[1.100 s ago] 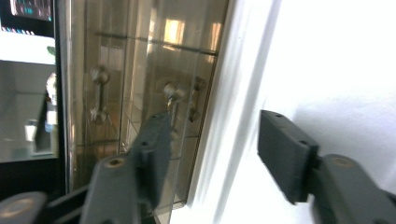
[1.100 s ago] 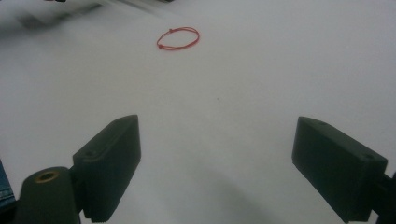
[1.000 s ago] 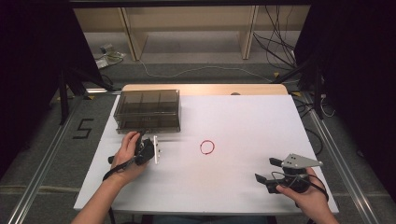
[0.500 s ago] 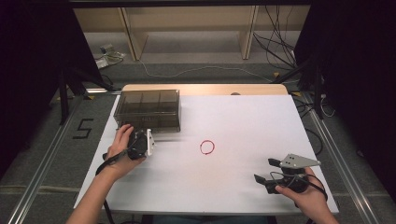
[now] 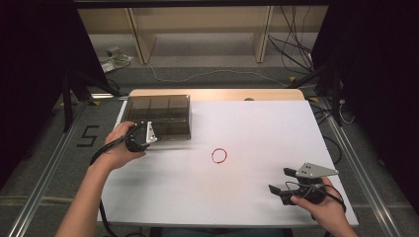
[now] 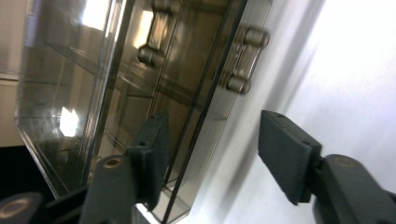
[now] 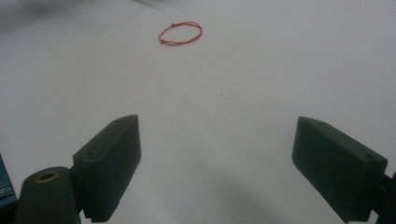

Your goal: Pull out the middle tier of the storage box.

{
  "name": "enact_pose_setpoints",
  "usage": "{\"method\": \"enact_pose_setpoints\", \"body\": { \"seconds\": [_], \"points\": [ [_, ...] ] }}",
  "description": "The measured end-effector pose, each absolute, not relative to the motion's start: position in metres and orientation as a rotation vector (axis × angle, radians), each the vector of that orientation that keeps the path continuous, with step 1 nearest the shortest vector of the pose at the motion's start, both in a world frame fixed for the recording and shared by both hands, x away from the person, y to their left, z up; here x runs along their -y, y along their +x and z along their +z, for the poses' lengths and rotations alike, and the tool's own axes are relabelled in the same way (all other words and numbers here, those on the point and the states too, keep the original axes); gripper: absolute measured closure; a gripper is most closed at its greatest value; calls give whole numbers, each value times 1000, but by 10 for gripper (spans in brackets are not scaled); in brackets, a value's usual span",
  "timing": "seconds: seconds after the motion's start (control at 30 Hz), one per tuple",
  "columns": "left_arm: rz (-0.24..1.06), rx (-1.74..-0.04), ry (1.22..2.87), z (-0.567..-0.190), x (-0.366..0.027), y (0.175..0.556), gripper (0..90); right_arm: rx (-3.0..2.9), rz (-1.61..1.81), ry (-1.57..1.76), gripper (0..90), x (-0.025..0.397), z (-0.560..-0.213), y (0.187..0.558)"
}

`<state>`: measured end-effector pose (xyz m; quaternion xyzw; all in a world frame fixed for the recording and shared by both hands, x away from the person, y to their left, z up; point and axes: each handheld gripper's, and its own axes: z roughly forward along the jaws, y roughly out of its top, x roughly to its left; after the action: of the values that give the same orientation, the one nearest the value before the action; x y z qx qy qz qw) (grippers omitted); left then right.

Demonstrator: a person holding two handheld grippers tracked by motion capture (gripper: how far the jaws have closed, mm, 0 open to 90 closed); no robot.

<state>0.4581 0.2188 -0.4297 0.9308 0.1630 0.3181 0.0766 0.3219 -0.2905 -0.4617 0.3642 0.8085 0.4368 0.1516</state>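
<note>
A smoky transparent compartment box (image 5: 158,114) with its lid down lies at the back left of the white table (image 5: 257,128). My left gripper (image 5: 146,134) is at the box's front edge, tilted, jaws open. In the left gripper view the box (image 6: 116,70) fills the left side, and its front wall with two latches (image 6: 243,60) lies between the open jaws of my left gripper (image 6: 215,135). A red string loop (image 5: 219,155) lies flat near the table's middle. My right gripper (image 5: 280,180) rests open at the front right, with the red string loop (image 7: 180,33) well ahead of my right gripper (image 7: 217,154).
The white table's wooden back edge (image 5: 217,94) shows behind the sheet. Cables (image 5: 296,54) and shelving legs stand on the floor beyond. Metal rails (image 5: 44,197) run along both sides of the table.
My left gripper has moved back and left from the open table to the front edge of the box. The right gripper and the red loop have stayed put.
</note>
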Motion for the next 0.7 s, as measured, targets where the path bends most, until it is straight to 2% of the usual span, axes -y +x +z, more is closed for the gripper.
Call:
{"method": "enact_pose_setpoints", "body": {
  "seconds": [0.4,0.7],
  "points": [
    [849,-435,2878,-422,-231,480,462,-2332,1245,1044,161,289,-463,322],
    [756,-401,2926,-420,-237,490,558,-2334,1241,1050,161,290,-463,322]
  ]
}}
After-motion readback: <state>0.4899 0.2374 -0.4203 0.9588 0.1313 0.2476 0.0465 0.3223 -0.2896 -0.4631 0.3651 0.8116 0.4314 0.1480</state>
